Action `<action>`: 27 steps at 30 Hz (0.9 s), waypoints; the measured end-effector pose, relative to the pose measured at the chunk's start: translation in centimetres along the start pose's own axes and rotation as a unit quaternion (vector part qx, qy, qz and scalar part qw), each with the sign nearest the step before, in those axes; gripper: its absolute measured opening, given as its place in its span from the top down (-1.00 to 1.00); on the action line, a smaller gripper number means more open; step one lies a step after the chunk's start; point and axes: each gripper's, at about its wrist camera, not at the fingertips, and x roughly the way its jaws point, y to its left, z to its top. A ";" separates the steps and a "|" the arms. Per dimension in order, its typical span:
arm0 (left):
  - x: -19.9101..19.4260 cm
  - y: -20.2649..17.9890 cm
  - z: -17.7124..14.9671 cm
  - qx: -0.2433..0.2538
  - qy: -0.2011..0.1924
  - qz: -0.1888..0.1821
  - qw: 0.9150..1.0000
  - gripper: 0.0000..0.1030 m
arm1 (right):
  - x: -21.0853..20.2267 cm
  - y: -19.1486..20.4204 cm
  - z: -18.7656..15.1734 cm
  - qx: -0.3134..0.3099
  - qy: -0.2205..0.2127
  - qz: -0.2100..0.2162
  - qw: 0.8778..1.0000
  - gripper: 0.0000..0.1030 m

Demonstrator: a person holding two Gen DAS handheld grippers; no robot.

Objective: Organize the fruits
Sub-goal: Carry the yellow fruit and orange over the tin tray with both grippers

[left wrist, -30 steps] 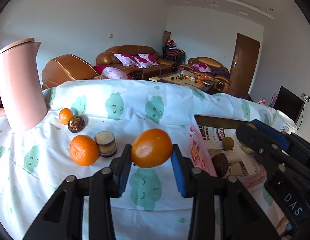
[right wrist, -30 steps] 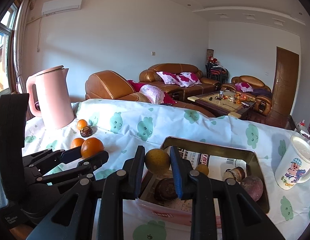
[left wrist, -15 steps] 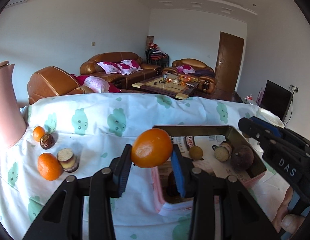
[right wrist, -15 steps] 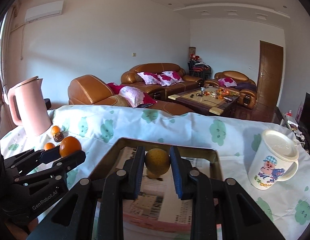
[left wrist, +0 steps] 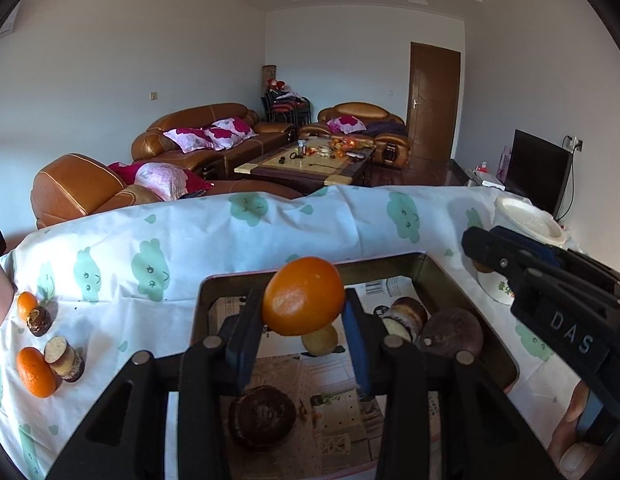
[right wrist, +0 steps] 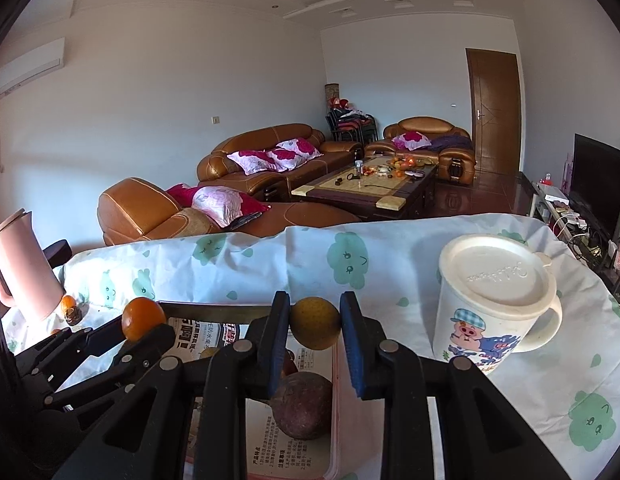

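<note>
The paper-lined box [left wrist: 486,312] fills the lower centre of the left wrist view, holding dark fruits. Above it the left gripper [left wrist: 303,316] clamps an orange [left wrist: 303,302]. At lower centre of the right wrist view, the right gripper [right wrist: 314,322] pinches a yellow-brown fruit [right wrist: 316,323] over the box's right edge, beside a lidded mug [right wrist: 494,300].

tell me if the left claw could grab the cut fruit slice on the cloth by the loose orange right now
Probably not yet. The left claw is shut on an orange above the tray, so it has no free grip. The slice beside the loose orange lies unblocked on the cloth off to its left.
</note>
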 end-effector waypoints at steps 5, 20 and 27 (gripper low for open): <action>0.9 0.4 -0.5 0.006 0.016 0.027 0.999 0.22 | 1.2 0.8 -0.6 -0.013 0.019 0.001 1.000 0.46; 1.6 0.6 -0.9 0.008 0.040 0.046 0.998 0.22 | 3.2 1.4 -1.8 -0.014 0.062 0.009 0.998 0.46; 2.2 0.8 -0.8 0.005 0.057 0.051 0.997 0.22 | 3.9 1.9 -1.9 -0.012 0.074 0.029 0.997 0.45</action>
